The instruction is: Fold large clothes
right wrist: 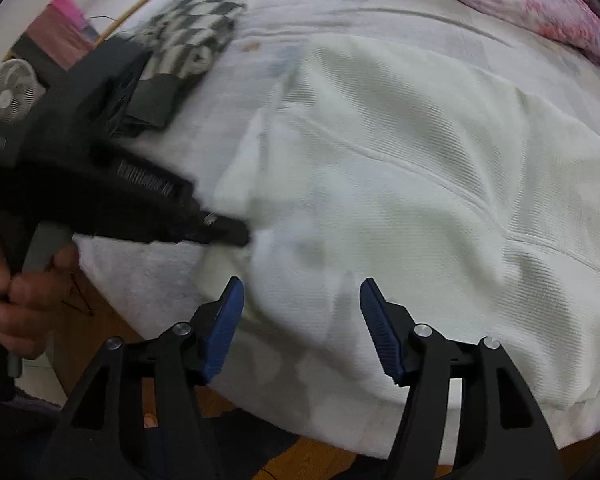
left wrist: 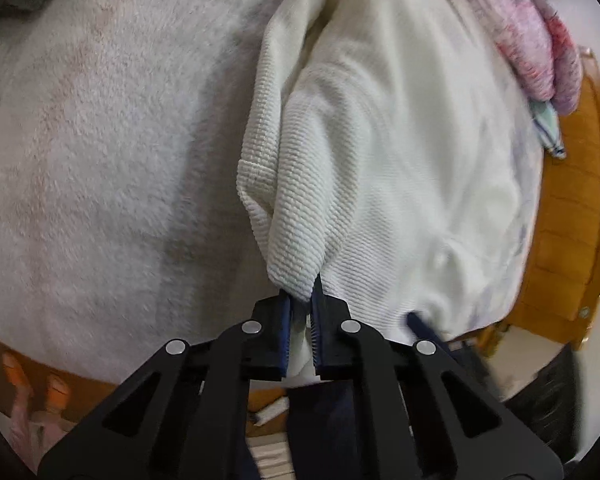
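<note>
Keep left gripper pinching the white ribbed garment corner, lift evenly, bring spread, empty right gripper onto fabric just ahead.

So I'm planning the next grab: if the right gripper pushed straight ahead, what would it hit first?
Probably the white garment spread on the bed; the open right gripper points down at it with nothing between, though depth is unclear.

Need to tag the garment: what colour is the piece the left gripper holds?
White, ribbed garment, pinched by the left gripper; clearest in the left wrist view.
</note>
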Tool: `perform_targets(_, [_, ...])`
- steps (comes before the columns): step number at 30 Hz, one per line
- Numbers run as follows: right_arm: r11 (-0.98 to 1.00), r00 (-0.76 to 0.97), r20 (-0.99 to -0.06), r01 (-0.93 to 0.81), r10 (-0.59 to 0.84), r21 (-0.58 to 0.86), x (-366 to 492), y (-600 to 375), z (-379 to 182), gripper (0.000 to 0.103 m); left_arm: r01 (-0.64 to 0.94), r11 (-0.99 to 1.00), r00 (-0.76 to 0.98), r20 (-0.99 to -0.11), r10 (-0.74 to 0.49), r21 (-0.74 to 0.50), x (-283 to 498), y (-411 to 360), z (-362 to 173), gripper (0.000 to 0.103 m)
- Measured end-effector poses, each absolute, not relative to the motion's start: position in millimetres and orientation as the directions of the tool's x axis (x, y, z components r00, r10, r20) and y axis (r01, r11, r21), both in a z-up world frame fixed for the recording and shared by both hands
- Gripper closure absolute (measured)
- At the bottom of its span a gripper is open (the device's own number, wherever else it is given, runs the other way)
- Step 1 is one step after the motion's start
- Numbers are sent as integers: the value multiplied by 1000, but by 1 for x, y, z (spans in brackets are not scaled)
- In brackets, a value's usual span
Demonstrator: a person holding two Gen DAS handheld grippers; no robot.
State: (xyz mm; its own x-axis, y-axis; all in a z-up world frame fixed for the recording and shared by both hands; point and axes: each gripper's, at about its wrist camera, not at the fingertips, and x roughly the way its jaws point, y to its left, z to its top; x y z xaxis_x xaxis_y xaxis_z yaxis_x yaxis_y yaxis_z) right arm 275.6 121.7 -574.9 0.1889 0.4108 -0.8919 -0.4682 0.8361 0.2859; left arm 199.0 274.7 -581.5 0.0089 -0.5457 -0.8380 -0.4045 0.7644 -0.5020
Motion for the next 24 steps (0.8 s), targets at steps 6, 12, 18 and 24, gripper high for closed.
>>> perform_targets(6, [790, 252, -878, -579, 408, 201, 265, 136, -570, 35, -509, 614, 75, -742, -666, -603, 205, 285, -568, 96])
perform_targets(12, [768, 322, -876, -636, 359, 81, 276, 148, -586, 34, -543, 565, 94, -714, -693, -621, 215, 288, -566, 96])
perform_targets(18, [708, 290, -899, -706, 327, 30, 281, 151, -595, 75, -483, 661, 42, -769, -637, -574, 229, 286, -562, 79])
perform_targets(24, [741, 230, -892, -654, 388, 153, 287, 130, -587, 82, -449, 745, 86, -854, -514, -493, 252, 295, -550, 31])
